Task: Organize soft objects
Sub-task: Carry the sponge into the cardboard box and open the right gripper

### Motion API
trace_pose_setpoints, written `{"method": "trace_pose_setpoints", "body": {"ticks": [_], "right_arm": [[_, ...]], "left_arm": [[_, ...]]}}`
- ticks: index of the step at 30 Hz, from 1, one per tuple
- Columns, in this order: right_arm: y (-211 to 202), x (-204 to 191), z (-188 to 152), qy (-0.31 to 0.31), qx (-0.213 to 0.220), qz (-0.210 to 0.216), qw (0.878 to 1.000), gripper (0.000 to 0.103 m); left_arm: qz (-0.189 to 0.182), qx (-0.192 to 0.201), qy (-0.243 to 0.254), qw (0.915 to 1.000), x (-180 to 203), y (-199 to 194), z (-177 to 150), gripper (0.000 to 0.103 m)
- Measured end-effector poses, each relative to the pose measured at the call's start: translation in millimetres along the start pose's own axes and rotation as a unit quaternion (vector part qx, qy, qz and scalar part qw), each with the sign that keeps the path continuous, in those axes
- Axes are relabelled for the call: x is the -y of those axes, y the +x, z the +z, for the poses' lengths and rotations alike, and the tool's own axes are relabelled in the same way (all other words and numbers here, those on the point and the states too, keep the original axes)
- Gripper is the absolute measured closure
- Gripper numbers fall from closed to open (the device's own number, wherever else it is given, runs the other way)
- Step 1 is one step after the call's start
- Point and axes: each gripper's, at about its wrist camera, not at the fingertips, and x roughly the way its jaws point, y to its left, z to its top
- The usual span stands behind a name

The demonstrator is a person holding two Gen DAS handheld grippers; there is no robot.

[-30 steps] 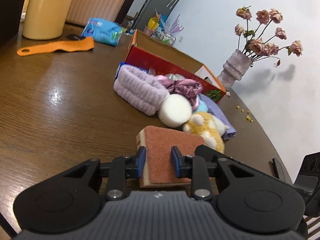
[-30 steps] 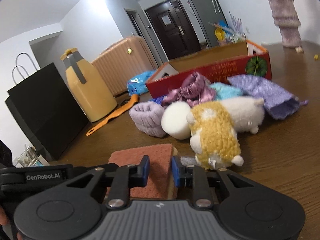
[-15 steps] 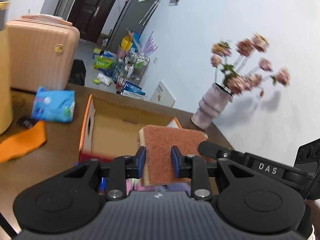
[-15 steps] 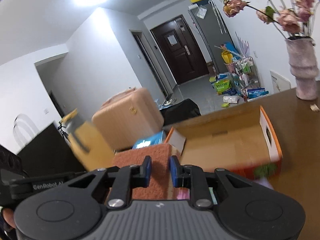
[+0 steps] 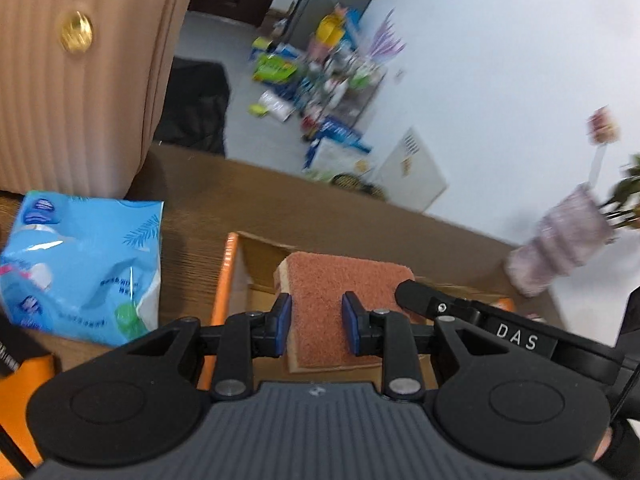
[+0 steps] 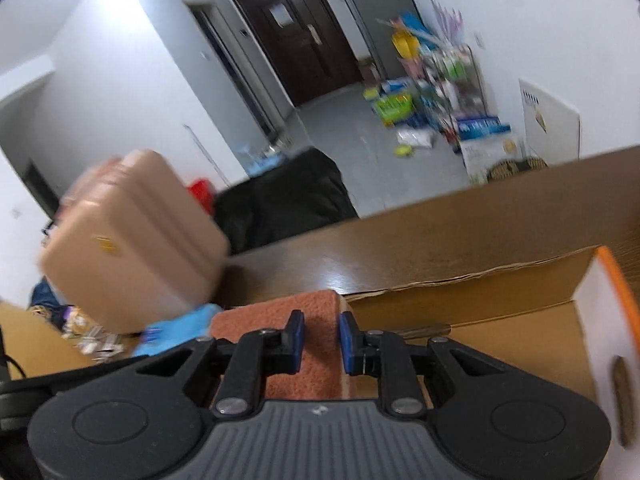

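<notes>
You have both jaws clamped on the rust-red scouring sponge with its yellow foam edge (image 5: 340, 280), one at each end; it hangs over the open brown cardboard box (image 6: 520, 320) on the bench, probably for dropping inside.

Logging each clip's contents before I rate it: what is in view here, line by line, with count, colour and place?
sponge: one, rust top on a yellow base, held over the box
box: one, cardboard with orange edges, open, on the table
table: one, brown wood
tissue pack: one, blue, on the table left of the box
suitcase: one, peach, ribbed, behind the table
vase: one, mauve, blurred, right of the box
door: one, dark, far end of the room
clutter: many pieces, mixed colours, on the floor by the wall
left tongs: black, blue pads, shut on the sponge
right tongs: black, blue pads, shut on the sponge
</notes>
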Motion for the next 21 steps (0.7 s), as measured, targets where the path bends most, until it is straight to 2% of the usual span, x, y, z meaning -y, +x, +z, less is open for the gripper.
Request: {"method": "trace_pose_setpoints", "body": {"ticks": [4, 5, 7, 10, 12, 14, 17, 21], "right_arm": [[40.7, 8.3, -5.9, 0.006, -0.029, 0.002, 1.000, 0.084], [45.3, 6.9, -10.1, -0.002, -0.032, -0.008, 0.999, 0.084], [55.9, 5.7, -16.6, -0.010, -0.043, -0.028, 0.999, 0.084], [56.7, 7.0, -18.6, -0.004, -0.036, -0.015, 0.999, 0.081], [54.2, 7.6, -17.8, 0.001, -0.038, 0.009, 0.999, 0.081], [41.8, 8.6, -14.7, 0.004, -0.032, 0.015, 0.999, 0.081], [5.8, 10.4, -7.6, -0.015, -0.009, 0.001, 1.000, 0.080], [-62.0, 18.3, -2.3, -0.058, 0.016, -0.042, 0.997, 0.075]], "left_arm": [[0.050, -0.001, 0.054, 0.9973, -2.3, 26.6, -6.0, 0.073], [0.054, 0.008, 0.073, 0.9958, 0.6, 26.4, -9.6, 0.069], [0.058, 0.017, 0.098, 0.9933, 5.8, 25.4, -15.3, 0.069], [0.061, 0.021, 0.107, 0.9921, 9.6, 23.9, -18.8, 0.069], [0.066, 0.023, 0.104, 0.9921, 11.8, 19.8, -19.2, 0.068], [0.069, 0.026, 0.100, 0.9922, 14.0, 11.4, -17.0, 0.068], [0.075, 0.037, 0.107, 0.9908, 17.9, -14.2, -15.7, 0.064], [0.085, 0.047, 0.136, 0.9860, 31.6, -56.8, -22.0, 0.056]]}}
